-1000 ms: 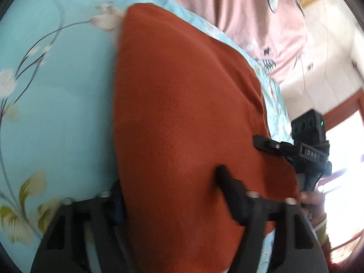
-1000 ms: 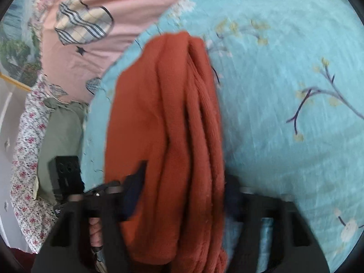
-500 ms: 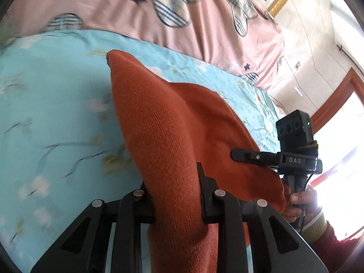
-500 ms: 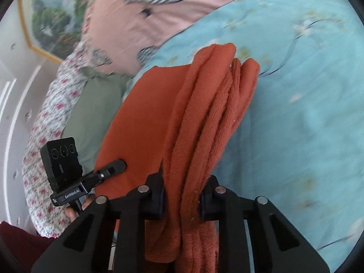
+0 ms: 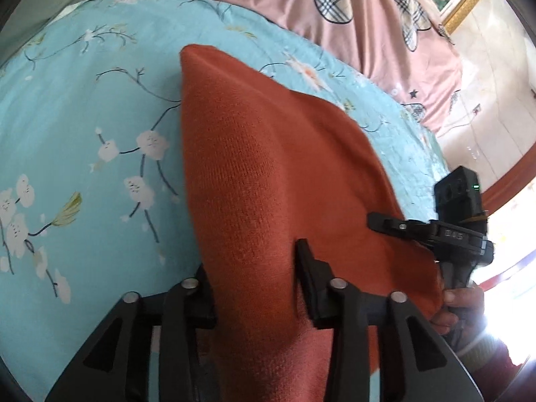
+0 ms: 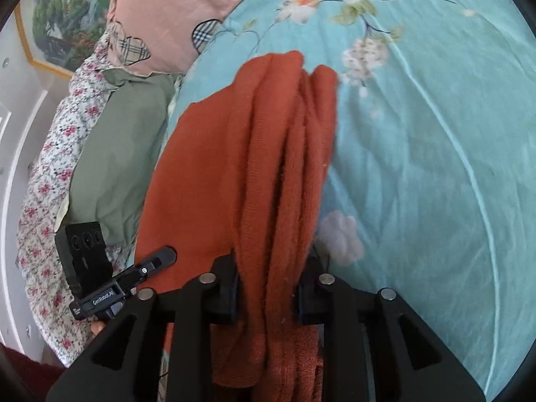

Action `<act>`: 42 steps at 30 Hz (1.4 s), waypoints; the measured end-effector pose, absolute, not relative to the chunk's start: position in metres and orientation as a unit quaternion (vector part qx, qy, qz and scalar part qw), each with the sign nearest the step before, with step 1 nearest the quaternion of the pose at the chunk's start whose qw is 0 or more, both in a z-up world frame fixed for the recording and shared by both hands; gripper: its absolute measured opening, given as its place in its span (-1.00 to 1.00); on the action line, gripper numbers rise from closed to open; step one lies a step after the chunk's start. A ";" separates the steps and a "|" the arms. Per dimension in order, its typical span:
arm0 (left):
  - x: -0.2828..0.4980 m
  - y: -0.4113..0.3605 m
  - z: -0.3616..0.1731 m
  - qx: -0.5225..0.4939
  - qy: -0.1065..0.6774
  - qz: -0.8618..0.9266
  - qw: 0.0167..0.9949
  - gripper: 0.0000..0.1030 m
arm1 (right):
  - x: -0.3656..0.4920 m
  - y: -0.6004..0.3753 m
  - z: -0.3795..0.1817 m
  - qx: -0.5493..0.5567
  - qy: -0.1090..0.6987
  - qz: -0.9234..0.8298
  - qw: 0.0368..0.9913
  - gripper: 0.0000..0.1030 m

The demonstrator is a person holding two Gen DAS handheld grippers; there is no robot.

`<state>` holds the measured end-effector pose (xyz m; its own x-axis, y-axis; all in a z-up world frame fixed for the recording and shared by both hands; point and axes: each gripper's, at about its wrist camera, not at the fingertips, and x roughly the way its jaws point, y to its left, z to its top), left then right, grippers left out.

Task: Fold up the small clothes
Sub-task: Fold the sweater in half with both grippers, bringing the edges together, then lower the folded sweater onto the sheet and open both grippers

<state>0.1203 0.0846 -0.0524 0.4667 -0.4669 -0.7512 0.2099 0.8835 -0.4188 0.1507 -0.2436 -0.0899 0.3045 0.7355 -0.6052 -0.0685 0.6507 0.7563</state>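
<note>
Both sets of jaws have just eased wider yet pinch the knit (image 5: pixel 274 181) at its near edge: left gripper (image 5: pixel 254 274) on one corner, right gripper (image 6: pixel 268 268) on bunched folds. Its length runs away over the bed (image 5: pixel 83 127).

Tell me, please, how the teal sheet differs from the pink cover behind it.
The teal sheet carries flowering branches; the pink cover carries plaid hearts and dark stars. The teal sheet lies under the orange garment; the pink cover lies beyond the garment's far end. Both are printed bedding.
</note>
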 end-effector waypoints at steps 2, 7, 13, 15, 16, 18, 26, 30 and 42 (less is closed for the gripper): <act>0.117 0.084 -0.050 -0.130 0.473 -0.193 0.850 -0.12 | 0.150 -0.244 -0.084 0.309 0.527 0.259 0.748 -0.29; 0.093 0.091 -0.023 -0.114 0.442 -0.170 0.874 -0.12 | 0.136 -0.259 -0.044 0.261 0.493 0.208 0.804 -0.04; 0.069 0.097 0.006 -0.135 0.403 -0.207 0.881 -0.15 | 0.141 -0.242 -0.021 0.223 0.471 0.207 0.828 -0.05; 0.066 0.092 0.012 -0.135 0.392 -0.224 0.882 -0.15 | 0.146 -0.236 -0.027 0.215 0.479 0.204 0.826 -0.09; 0.065 0.091 0.014 -0.134 0.387 -0.234 0.881 -0.15 | 0.149 -0.232 -0.030 0.215 0.483 0.202 0.824 -0.11; 0.063 0.088 0.014 -0.127 0.389 -0.244 0.879 -0.15 | 0.153 -0.230 -0.035 0.213 0.486 0.196 0.825 -0.14; 0.068 0.084 -0.012 -0.132 0.421 -0.245 0.863 -0.15 | 0.167 -0.239 -0.048 0.251 0.492 0.188 0.812 -0.14; 0.072 0.083 -0.012 -0.135 0.427 -0.244 0.860 -0.15 | 0.170 -0.232 -0.044 0.242 0.492 0.200 0.812 -0.75; 0.073 0.055 -0.020 -0.085 0.441 -0.253 0.857 -0.16 | 0.160 -0.258 -0.039 0.243 0.471 0.175 0.830 -0.79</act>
